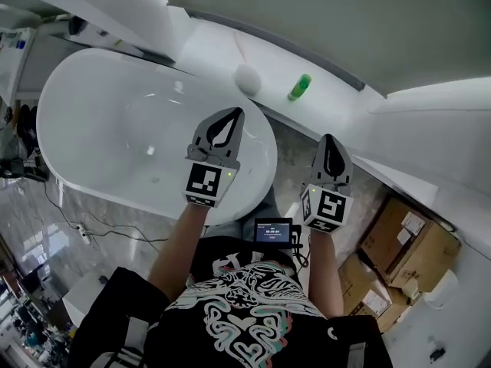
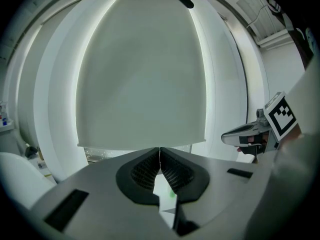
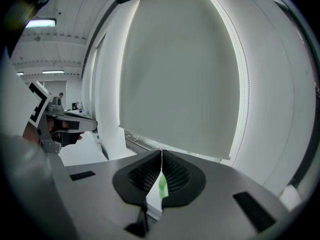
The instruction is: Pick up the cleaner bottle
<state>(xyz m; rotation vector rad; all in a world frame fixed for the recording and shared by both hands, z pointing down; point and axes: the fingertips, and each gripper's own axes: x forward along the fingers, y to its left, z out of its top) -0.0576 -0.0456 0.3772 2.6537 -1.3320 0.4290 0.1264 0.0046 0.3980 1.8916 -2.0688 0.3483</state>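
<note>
Hovering mid-frame, your left gripper point(image 1: 236, 115) and right gripper point(image 1: 328, 139) are both clenched and empty. Nothing is done yet: the green cleaner bottle point(image 1: 300, 87) stands untouched on the ledge point(image 1: 268, 64), upper centre-right.

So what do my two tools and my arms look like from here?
The left tool and right tool are matching grey, tapering to pointed tips, with black ribbed pads inside. Each carries a white cube with black square markers. No cables show on them. The arms are bare below a black short-sleeved T-shirt printed in white and teal.
</note>
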